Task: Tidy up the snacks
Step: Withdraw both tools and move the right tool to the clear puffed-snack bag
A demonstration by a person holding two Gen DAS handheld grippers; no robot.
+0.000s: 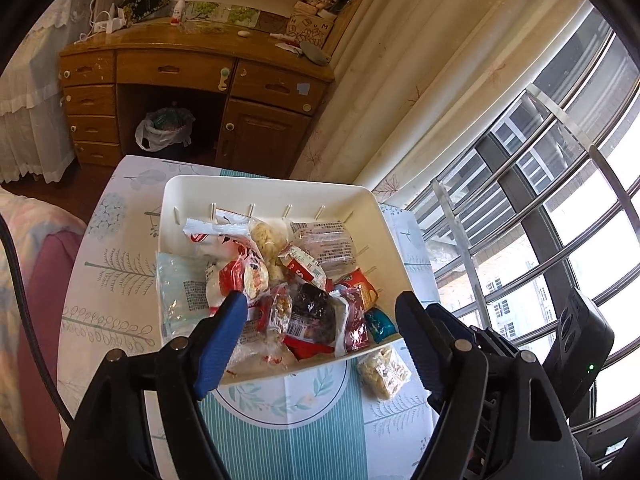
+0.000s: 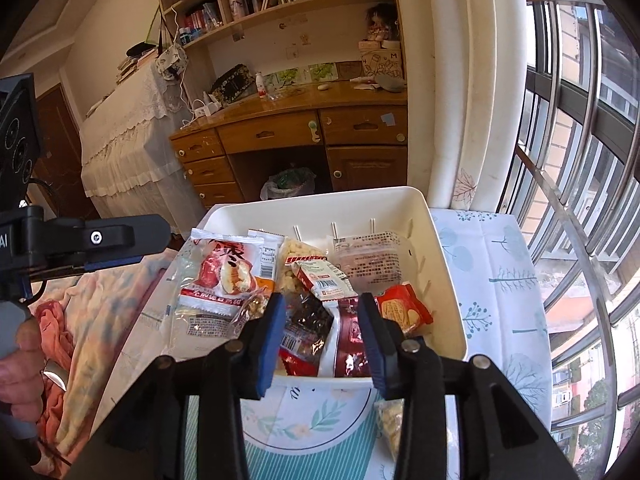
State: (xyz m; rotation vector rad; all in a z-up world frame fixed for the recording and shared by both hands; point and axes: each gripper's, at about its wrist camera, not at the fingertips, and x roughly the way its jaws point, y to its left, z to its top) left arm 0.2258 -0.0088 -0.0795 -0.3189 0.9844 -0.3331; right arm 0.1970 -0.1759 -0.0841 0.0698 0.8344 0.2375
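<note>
A big table (image 1: 280, 420) w/ a white and teal cloth that has trees and leaves on it holds a white plastic bin (image 1: 276, 190) shaped like a box w/ round corners. The bin's long side runs left to right in both views, and thin slots line its far wall. It is full of snack packs, piled every which way.

The biggest pack is a clear bag w/ a red and white picture of a cut fruit (image 2: 224, 276). It lies flat at the left of the bin, its long side going from near to far. Next to it, in the middle, a dark bag of black dried fruit (image 2: 308, 320) lies w/ its long side near to far too. A small red pack w/ cracker pics (image 2: 402, 308) sits at the right, tipped a bit.

One small clear bag of pale puffed bits (image 1: 384, 372) is still out on the table, just beside the bin's near right corner.

The left gripper (image 1: 320, 320) has its jaws open wide, nothing in them, up over the near part of the bin. The right gripper (image 2: 322, 320) has its jaws partly open, empty too, w/ the dark bag seen between them, below.
</note>
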